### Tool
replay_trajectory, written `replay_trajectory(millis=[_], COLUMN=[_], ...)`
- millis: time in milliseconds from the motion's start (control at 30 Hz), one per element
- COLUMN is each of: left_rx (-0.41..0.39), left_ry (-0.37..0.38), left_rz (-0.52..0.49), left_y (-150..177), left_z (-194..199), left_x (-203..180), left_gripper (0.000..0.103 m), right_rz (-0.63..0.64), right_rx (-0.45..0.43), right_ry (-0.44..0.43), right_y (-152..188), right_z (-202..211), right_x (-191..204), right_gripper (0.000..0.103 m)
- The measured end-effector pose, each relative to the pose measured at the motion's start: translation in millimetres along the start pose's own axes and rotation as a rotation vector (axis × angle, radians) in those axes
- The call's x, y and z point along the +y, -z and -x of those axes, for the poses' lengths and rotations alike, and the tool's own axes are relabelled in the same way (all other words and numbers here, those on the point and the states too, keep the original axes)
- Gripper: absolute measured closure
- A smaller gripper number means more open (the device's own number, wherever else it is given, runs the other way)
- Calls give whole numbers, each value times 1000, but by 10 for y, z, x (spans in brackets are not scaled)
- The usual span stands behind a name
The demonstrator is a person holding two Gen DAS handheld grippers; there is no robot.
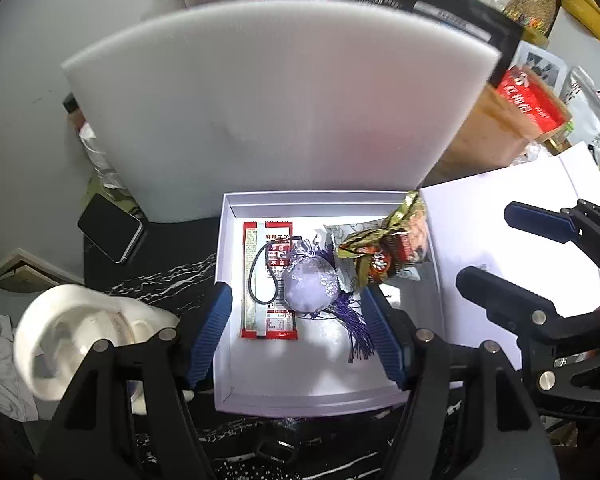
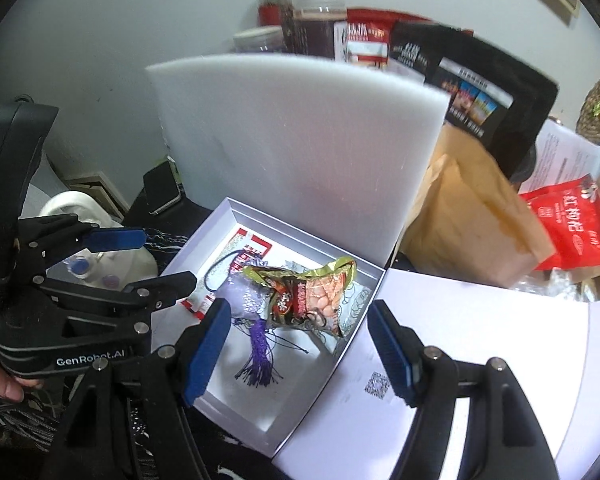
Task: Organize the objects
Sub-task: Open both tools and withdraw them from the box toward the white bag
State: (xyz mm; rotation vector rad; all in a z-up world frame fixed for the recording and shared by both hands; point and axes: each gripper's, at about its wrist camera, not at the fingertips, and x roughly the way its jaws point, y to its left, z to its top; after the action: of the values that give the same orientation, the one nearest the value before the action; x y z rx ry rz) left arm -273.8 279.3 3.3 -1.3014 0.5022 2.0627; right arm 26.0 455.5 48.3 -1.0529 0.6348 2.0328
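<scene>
Far left: a white cup [image 1: 76, 336] and a black phone [image 1: 110, 227] lie on the dark marbled tabletop [image 1: 160, 280], just beside the box.
Left gripper [image 1: 296, 336]: held above the white box [image 1: 228, 360], fingers [image 1: 212, 340] parted with nothing between them; the purple pouch [image 1: 310, 288] shows below in the gap, untouched.
Inside the box: a red snack packet [image 1: 268, 280] flat against the left wall, a black hair tie on it, the purple pouch with its tassel in the middle, a gold-and-red snack bag [image 1: 384, 252] crumpled toward the back right corner.
Behind: a white foam sheet [image 1: 268, 108] stands upright along the box's back edge, screening jars and bags.
Right gripper [image 2: 300, 348]: also over the box, fingers [image 2: 206, 348] well apart and empty.
Right of the box: its open white lid [image 2: 460, 360] lies flat, bare.
Step in hand, as judged: the contents look settled; closing the lid probably comes next. Take the lid by its free edge and swing it over, keeping the tassel and the raised gold bag inside the walls.
Room to move: clear above the box and lid; tight at the back against the foam, and at the left by the cup.
</scene>
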Motion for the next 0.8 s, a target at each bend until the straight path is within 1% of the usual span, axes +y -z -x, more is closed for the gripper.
replay_trajectory(millis=[133, 267, 400, 500, 567, 700, 800], left_rx=[-30, -50, -71, -78, -88, -107, -125], left_ry=[7, 4, 10, 8, 13, 1, -23], left_rz=[12, 16, 17, 17, 21, 36, 45], left_y=[65, 148, 249, 331, 391, 529, 643], left_z=[288, 482, 721, 882, 990, 1203, 1364], left_x=[-35, -35, -66, -85, -91, -61, -25], left_gripper=[34, 34, 34, 34, 34, 34, 34], right_rz=[10, 20, 9, 23, 23, 44, 58], right_rx=[-32, -58, -85, -96, -104, -127, -139], right_ry=[9, 14, -18, 2, -15, -15, -20], right_y=[20, 42, 78, 121, 146, 191, 232], right_z=[226, 414, 616, 723, 805, 947, 1048], right_x=[94, 160, 204, 276, 324, 439, 544], right_gripper=[32, 32, 32, 32, 32, 32, 32])
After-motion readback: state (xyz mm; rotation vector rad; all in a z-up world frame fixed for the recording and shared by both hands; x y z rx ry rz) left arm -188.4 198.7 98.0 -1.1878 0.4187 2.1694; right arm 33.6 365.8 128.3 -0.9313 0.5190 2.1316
